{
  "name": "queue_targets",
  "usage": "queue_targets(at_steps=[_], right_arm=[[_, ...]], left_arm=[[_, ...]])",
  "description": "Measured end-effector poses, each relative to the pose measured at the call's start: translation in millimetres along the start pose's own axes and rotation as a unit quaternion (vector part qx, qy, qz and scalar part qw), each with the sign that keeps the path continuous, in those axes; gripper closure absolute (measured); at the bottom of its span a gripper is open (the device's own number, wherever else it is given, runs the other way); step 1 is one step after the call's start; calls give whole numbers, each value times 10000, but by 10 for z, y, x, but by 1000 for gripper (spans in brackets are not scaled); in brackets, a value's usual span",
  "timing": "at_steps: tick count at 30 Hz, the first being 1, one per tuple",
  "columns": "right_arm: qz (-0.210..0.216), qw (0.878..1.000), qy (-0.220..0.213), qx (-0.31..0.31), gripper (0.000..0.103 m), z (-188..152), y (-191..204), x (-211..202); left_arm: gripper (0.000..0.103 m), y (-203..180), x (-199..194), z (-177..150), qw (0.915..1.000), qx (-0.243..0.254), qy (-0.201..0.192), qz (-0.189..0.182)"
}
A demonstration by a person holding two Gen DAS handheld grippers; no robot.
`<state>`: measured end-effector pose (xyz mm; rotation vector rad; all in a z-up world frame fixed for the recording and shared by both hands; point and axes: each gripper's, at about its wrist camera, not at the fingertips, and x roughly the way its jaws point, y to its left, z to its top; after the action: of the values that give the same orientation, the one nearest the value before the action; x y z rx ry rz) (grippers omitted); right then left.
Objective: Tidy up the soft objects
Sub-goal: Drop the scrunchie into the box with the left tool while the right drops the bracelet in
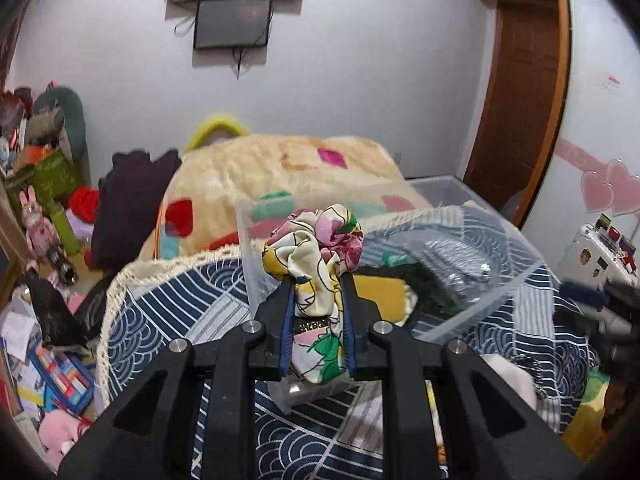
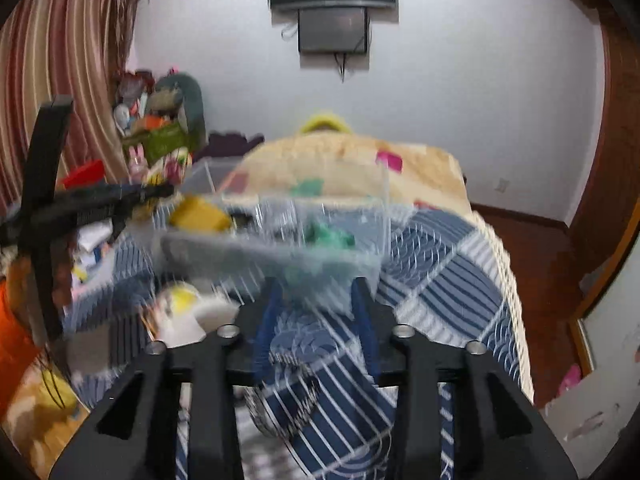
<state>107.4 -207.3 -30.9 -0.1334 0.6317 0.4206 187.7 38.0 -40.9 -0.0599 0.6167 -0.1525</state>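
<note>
In the left wrist view, the left gripper [image 1: 317,280] has its two fingers drawn in tight on a floral scrunchie [image 1: 316,252]: the lower part of the fabric is pinched between the blue-lined pads, and the bunched pink, yellow and white ruffle bulges up above the fingertips. Just behind and partly under it stands a clear plastic bin [image 1: 460,320] on the blue wave-patterned bedspread [image 1: 168,312], with a yellow item [image 1: 380,296] and a green one visible through its wall. Beyond the bin lies a cream blanket with coloured squares [image 1: 280,168], running toward the far edge of the bed. In the right wrist view, heavily blurred, the right gripper [image 2: 318,284] stands with its fingers parted and, as far as the smear allows, nothing between them; its tips are near the front wall of the same bin [image 2: 280,240], and the bedspread [image 2: 440,272] shows through the gap.
</note>
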Motion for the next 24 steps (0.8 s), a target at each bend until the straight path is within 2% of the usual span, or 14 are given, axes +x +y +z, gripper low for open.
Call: queue_targets(at_steps=[7,9,10,11,13,15,17,19,21,24], right_arm=[[87,9977,664,-66,68,-365,-33,157],[93,9970,766,-107,72,-451,-14,159],[107,9963,835,-144,78,-494,-1,170],[109,9963,836,-172,79,-521,5,170],[95,9969,752,-196,95,-540,31,124],[-70,9976,662,-164,97,-528,36,90],[-242,9981,537,-180,97,-511,33,45],[-275,9987,398,-137,97,-457,-2,-17],[-314,9991,237,-125,97,-377,-21,-91],[-363,9993,-61,-94,97,-197,-52,-211]], left_arm=[[84,-5,162,-42,9998,104,81,152],[83,-25,181,-40,9996,140,87,212],[81,-32,190,-39,9996,149,102,213],[78,-38,199,-35,9996,150,124,197],[71,-50,208,-23,9997,129,152,139],[63,-63,197,-22,9997,129,175,69],[45,-105,169,-22,9996,186,170,92],[37,-157,125,-22,9991,336,72,251],[36,-208,85,-32,9982,485,23,347],[33,-234,37,-35,9983,507,67,272]])
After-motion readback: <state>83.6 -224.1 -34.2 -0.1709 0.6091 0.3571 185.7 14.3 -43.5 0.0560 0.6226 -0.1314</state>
